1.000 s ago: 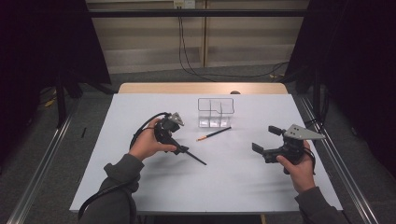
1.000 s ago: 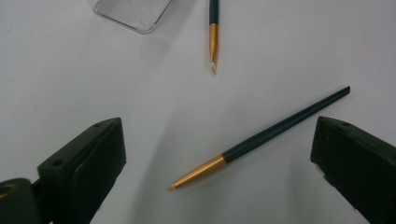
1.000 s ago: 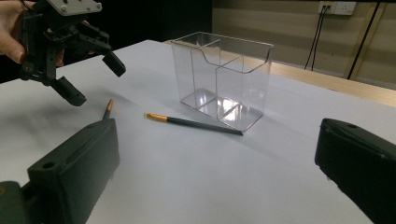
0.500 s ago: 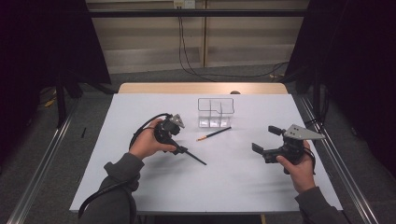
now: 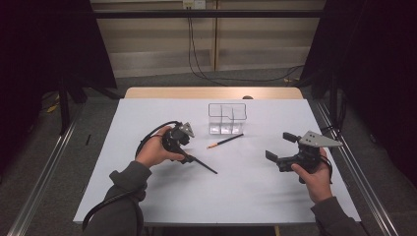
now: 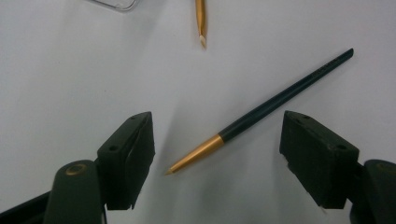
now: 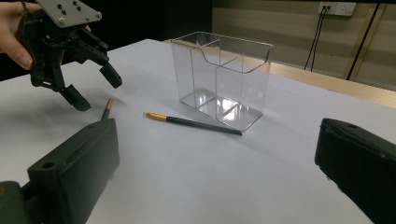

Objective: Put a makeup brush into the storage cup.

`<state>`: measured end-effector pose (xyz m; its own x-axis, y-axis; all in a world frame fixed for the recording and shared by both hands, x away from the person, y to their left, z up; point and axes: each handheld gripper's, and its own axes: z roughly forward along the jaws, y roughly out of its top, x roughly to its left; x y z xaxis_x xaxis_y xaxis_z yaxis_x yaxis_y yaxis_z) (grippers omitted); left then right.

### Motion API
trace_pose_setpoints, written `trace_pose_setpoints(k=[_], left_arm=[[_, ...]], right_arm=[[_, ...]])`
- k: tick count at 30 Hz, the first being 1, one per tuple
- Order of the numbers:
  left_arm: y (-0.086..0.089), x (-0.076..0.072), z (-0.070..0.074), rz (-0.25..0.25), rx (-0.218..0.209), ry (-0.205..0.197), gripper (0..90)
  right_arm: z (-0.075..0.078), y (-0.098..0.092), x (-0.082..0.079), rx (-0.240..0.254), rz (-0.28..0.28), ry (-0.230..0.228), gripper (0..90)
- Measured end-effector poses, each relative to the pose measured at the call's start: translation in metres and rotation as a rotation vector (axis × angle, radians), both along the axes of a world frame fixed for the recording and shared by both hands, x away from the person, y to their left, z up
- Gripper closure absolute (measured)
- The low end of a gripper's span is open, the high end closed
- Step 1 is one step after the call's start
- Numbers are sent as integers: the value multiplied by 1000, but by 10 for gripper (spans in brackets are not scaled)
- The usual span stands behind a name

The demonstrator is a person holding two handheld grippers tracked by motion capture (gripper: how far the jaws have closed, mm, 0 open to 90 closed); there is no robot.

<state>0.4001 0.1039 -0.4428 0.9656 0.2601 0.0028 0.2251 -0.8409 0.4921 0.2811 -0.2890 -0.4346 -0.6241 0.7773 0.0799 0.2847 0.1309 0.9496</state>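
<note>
A dark pen (image 6: 275, 100) with a gold tip lies on the white table (image 5: 147, 196), and in the high view the pen (image 5: 201, 163) runs down-right from my left gripper (image 5: 185, 156). The left gripper (image 6: 217, 135) points down over the pen's tip end. Its jaws have just been closing; the pen lies between them untouched. A second gold-tipped pencil (image 5: 225, 141) lies in front of a clear divided organizer (image 5: 226, 118). My right gripper (image 5: 280, 146) hovers at the right, open, nothing between its jaws.
In the right gripper view the organizer (image 7: 222, 79) stands upright with the pencil (image 7: 196, 123) at its foot and the left gripper (image 7: 98, 91) beyond. Metal rails run along both table sides; a wooden strip (image 5: 211, 92) borders the far edge.
</note>
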Motion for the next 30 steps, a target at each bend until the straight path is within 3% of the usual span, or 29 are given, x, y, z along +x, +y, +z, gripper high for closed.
trace_pose_setpoints(k=[9, 13, 18, 30], left_arm=[[-3, -1, -5, -15, 9, 7, 309], [-4, -1, -8, -23, 12, 37, 359], [-4, -1, -10, -37, 26, 40, 380], [-1, -1, -15, -30, 42, 61, 406]], right_arm=[[0, -1, 0, -1, -1, 2, 0], [0, 0, 0, 2, -2, -1, 0], [0, 0, 0, -4, 2, -1, 0], [0, -1, 0, 0, -3, -3, 0]])
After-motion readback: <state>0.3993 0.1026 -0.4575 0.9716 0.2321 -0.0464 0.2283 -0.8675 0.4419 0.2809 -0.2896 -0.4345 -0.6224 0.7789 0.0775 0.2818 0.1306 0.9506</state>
